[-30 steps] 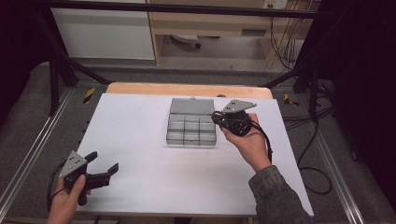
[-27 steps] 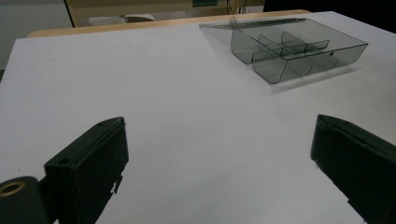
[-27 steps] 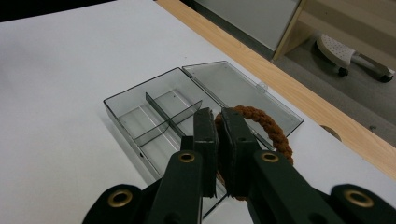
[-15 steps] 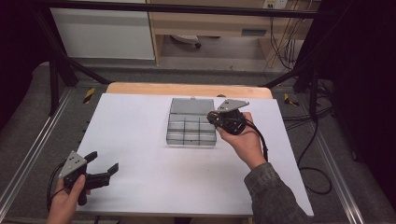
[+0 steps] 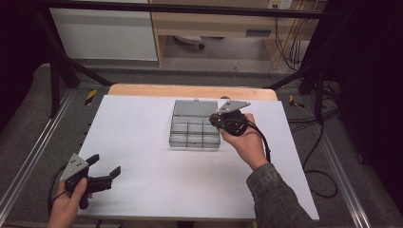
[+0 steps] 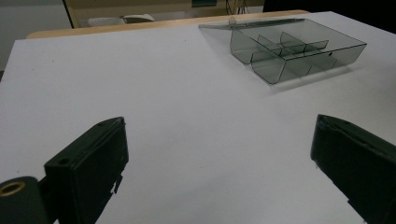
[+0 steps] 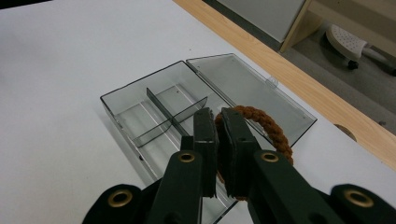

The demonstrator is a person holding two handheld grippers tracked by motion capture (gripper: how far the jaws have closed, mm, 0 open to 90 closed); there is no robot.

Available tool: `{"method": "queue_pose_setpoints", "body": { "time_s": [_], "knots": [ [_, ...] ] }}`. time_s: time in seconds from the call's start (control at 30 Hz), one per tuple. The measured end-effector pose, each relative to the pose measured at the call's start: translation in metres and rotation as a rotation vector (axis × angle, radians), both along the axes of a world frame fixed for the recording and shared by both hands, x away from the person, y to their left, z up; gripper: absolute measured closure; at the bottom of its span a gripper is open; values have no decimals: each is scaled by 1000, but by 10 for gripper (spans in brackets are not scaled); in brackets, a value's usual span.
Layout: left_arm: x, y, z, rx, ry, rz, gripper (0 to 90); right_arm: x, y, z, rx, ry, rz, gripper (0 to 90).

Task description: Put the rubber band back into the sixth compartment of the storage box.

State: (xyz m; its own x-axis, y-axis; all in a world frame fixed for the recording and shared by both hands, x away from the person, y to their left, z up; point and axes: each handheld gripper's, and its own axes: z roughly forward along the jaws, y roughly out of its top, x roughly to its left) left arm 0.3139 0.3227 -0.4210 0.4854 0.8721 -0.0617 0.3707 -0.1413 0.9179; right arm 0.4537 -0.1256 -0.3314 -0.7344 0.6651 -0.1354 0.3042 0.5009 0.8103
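A white table (image 5: 142, 142) carries a clear divided organiser box (image 5: 195, 130), its lid folded flat behind so the compartments lie open for loading. The right gripper (image 7: 218, 122) hangs over the box's near-right end, jaws clamped on a braided brown ring (image 7: 261, 123), probably a hair tie, apparently poised to drop it in. The left gripper (image 5: 105, 167) waits well apart near the table's front-left corner, jaws spread wide, holding nothing.

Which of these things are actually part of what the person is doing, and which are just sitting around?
In use:
- right tool, shut on a brown braided ring
- clear divided box, lid open
- left tool, open, waiting

Just around:
- white table
- cables on the floor
- shelf unit behind
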Motion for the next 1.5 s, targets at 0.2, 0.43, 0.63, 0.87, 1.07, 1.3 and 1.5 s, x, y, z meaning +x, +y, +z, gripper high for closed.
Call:
{"method": "queue_pose_setpoints", "body": {
  "time_s": [0.2, 0.43, 0.63, 0.87, 1.07, 1.3, 1.5],
  "knots": [
    [0, 0, 0, 1, 0, -1, 43, 5, 3, -5, -13, 11, -1, 857],
    [0, 0, 0, 1, 1, -1, 43, 10, 7, -11, -27, 28, -3, 857],
    [0, 0, 0, 3, 2, -2, 43, 15, 8, -17, -31, 47, -1, 857],
    [0, 0, 0, 4, 2, -2, 43, 21, 11, -24, -33, 65, -8, 857],
    [0, 0, -1, 4, 3, -4, 43, 22, 13, -29, -42, 78, -3, 857],
    [0, 0, -1, 7, 7, -5, 43, 23, 15, -33, -37, 98, 2, 857],
    [0, 0, -1, 8, 7, -6, 43, 23, 16, -35, -44, 106, 12, 857]
  ]
}}
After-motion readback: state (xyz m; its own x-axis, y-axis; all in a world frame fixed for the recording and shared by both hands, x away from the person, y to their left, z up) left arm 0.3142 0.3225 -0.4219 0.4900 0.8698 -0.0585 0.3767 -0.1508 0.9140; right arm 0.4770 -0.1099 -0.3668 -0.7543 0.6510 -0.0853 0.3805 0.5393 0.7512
